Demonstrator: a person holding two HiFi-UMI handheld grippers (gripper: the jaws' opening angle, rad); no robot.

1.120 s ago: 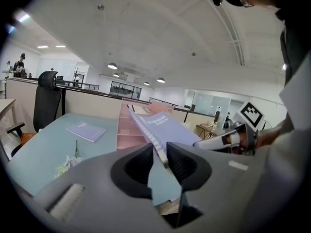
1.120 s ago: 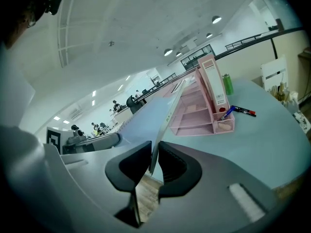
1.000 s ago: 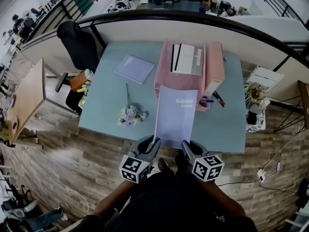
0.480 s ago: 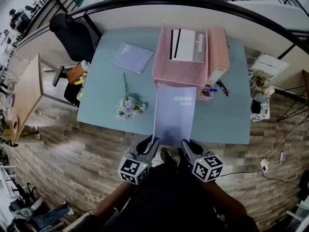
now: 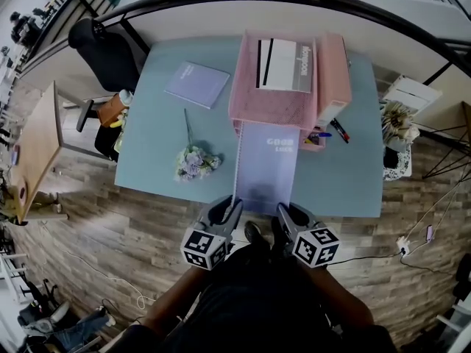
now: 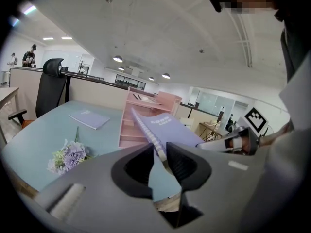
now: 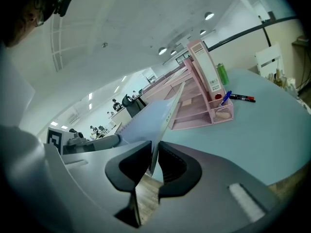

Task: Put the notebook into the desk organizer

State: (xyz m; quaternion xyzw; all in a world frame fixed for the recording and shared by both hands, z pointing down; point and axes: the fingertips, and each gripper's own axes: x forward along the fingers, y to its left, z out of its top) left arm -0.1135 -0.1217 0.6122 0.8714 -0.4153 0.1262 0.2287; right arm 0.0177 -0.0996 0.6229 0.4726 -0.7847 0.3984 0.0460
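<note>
Two grippers hold one lavender notebook [image 5: 268, 169] by its near edge. The left gripper [image 5: 233, 209] has its dark ribbed fingers [image 6: 187, 163] clenched on the corner beside the white wire spiral. The right gripper [image 5: 284, 213] has its fingers [image 7: 176, 166] clamped on the other near corner, with the thin cover seen edge-on between them. The notebook is flat and rectangular and hangs over the near edge of the smooth pale-blue counter [image 5: 158, 142]. Its far end reaches into the pink mesh desk organizer [image 5: 269, 110] at the far edge, right of centre.

That far end is hidden under the organizer's top tray, and no view shows which shelf it enters. The second line of print on the cover is too small to read. The person's body cuts off both arms at the bottom of the head view.

A second ago the whole cover lay in front of the organizer. Now the tray covers its far strip, and the printed words sit just at the tray's front.

A second flat notebook [image 5: 196, 84] lies toward the far left corner. Soft purple flowers [image 5: 194, 162] lie near the left near edge, and pens [image 5: 333, 132] sit by the organizer's right front corner.
</note>
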